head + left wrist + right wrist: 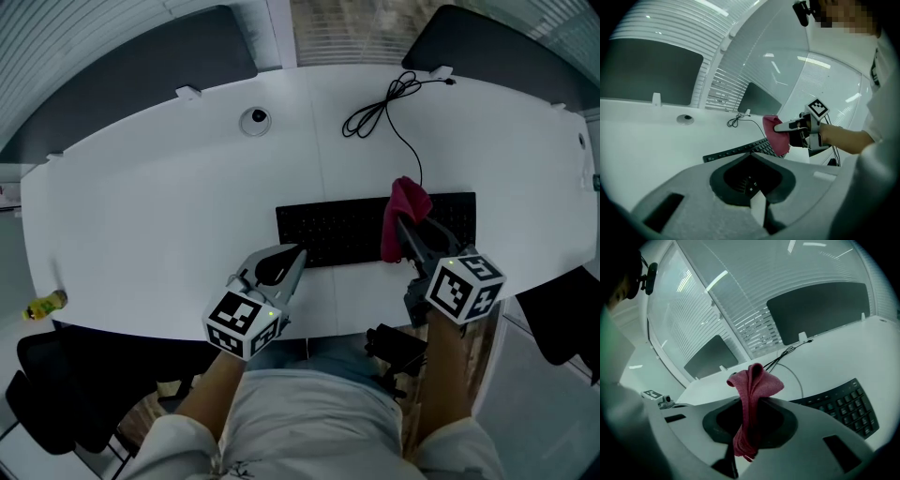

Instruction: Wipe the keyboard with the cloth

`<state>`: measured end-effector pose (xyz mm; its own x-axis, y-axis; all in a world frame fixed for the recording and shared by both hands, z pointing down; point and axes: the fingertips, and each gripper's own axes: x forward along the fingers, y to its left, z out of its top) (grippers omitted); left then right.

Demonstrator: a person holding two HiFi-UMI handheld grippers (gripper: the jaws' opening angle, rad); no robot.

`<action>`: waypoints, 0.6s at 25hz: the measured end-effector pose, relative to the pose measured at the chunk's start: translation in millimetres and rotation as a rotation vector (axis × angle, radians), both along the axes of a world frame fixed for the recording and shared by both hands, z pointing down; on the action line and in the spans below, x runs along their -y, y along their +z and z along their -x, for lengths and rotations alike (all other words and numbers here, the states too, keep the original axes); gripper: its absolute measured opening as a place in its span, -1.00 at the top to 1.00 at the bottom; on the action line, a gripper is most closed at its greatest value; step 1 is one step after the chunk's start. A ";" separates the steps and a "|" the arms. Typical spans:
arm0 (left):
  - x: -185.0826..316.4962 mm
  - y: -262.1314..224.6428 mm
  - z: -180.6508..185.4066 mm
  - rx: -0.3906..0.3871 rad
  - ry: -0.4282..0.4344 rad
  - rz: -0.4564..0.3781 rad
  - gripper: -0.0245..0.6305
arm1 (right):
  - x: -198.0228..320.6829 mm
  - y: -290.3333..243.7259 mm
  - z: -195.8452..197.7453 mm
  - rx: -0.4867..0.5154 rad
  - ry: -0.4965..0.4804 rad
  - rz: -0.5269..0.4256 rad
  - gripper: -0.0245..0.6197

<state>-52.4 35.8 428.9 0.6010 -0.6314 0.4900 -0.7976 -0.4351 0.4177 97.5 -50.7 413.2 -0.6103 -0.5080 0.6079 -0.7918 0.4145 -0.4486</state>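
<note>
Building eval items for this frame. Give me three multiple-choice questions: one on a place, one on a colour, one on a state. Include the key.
1. Where does the cable lie?
A. on the table, beyond the keyboard
B. across the keys
C. on the floor

2. What colour is the cloth?
A. white
B. pink-red
C. blue

3. What is the right gripper doing?
A. open and empty
B. shut on the cloth
C. shut on a pen

Key:
1 A, since the cable sits coiled on the far side of the white top.
2 B, since the head view and both gripper views show it pink-red.
3 B, since the right gripper view shows the cloth pinched between the jaws and hanging bunched.
</note>
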 end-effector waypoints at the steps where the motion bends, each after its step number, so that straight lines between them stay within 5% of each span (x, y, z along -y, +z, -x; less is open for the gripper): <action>1: -2.8 -0.7 8.0 0.003 -0.010 0.001 0.89 | -5.5 1.8 13.4 0.006 -0.020 0.008 0.74; 15: -34.9 2.5 74.5 0.001 -0.085 0.010 0.89 | -72.6 31.1 163.0 0.054 -0.238 0.102 0.74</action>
<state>-126.9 70.7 431.3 0.5448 -0.6752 0.4973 -0.8320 -0.3612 0.4211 -65.5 22.0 444.4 -0.7380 -0.2845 0.6119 -0.6515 0.5365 -0.5364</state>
